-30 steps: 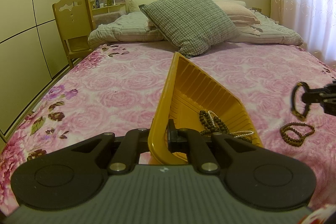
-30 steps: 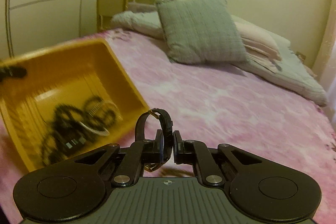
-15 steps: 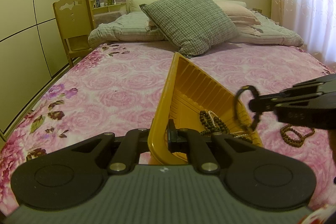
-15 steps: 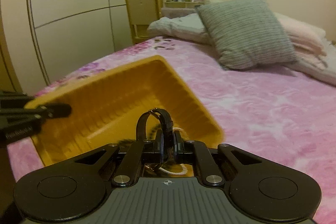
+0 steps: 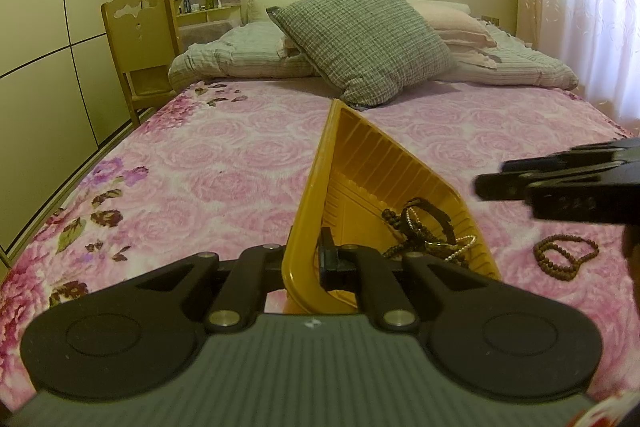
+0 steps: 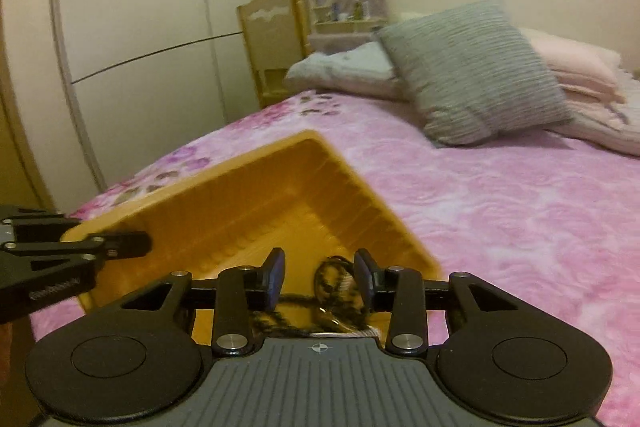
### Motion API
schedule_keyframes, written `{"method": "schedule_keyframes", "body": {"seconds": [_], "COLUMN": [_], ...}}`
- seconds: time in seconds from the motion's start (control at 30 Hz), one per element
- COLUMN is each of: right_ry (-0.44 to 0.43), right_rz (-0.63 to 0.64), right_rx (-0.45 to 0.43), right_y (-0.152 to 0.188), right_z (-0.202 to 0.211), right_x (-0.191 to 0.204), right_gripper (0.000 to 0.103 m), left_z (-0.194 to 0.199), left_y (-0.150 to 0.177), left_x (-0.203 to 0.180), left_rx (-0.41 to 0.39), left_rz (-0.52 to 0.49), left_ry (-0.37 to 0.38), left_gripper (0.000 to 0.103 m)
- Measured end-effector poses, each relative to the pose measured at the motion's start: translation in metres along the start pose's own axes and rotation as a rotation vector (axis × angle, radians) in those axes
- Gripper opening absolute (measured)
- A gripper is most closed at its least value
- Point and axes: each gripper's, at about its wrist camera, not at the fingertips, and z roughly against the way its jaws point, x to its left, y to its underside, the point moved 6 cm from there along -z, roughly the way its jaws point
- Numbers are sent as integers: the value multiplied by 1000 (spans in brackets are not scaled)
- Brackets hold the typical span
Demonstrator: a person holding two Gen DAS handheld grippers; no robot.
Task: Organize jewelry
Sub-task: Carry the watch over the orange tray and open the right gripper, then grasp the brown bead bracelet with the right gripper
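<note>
**Black strap bracelet dropped into the yellow tray, one beaded bracelet still out on the bed**

So the left gripper [image 5: 310, 261] is sitting at the bottom centre of its own view, clamped tight on the near rim of the yellow plastic tray [image 5: 384, 167], one finger outside the wall and one inside. The tray is tipping up on the pink rose-print bedspread [image 5: 208, 167], with its far corner pointing toward the checked grey-green pillow [image 5: 364, 39] in the upper middle.

The right gripper [image 6: 320, 273] is hovering over the tray's near end, low centre in its own camera. Its jaws have just been opening and are standing apart now, pressing on nothing. Seen between them, lower down, is the tangle of jewelry [image 6: 340, 287] lying inside the tray, a bit blurry from there. From the left camera that pile [image 5: 424, 231] is looking clearer: a black strap bracelet on top, dark wooden beads, a pearl strand and a gold bangle, all bunching in the tray's lower right corner.

A brown beaded bracelet [image 5: 566, 257] is lying on the bedspread at the right edge, outside the tray and well apart from the pile. The right gripper's black fingers [image 5: 504, 185] are poking in from the right, above it.

A wooden chair [image 5: 138, 39] is standing by the wardrobe doors, upper left.
</note>
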Motion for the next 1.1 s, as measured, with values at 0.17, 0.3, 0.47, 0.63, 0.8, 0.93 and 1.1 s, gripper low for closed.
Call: {"method": "schedule_keyframes", "body": {"seconds": [0.17,0.3,0.47,0.63,0.8,0.93,1.1], "right_ry": [107,213,369,469,492,485,472], "right_rz": [-87,-163,-242,-273,-286,-284,-266], "right_rx": [-8,8,40,93,117,117,127], "right_y": [16,43,84,122,139,137,128], "right_z": [23,45,76,103,112,103,81], "right_x": [-42,-83,-131,-159,-167,-173,-180], "right_gripper": [39,39,39,39,39,38,34], "left_z": [0,0,-1,-1,0,0,0], "left_y": [1,1,1,1,1,1,1], "left_x": [0,0,2,1,2,2,3], "left_rx": [-1,-2,-3,-2,-3,-2,-1], "left_rz": [-1,-3,-4,-5,-9,-11,-11], "left_ry": [0,0,0,0,0,-1,-1], "left_gripper": [6,6,6,6,6,6,6]}}
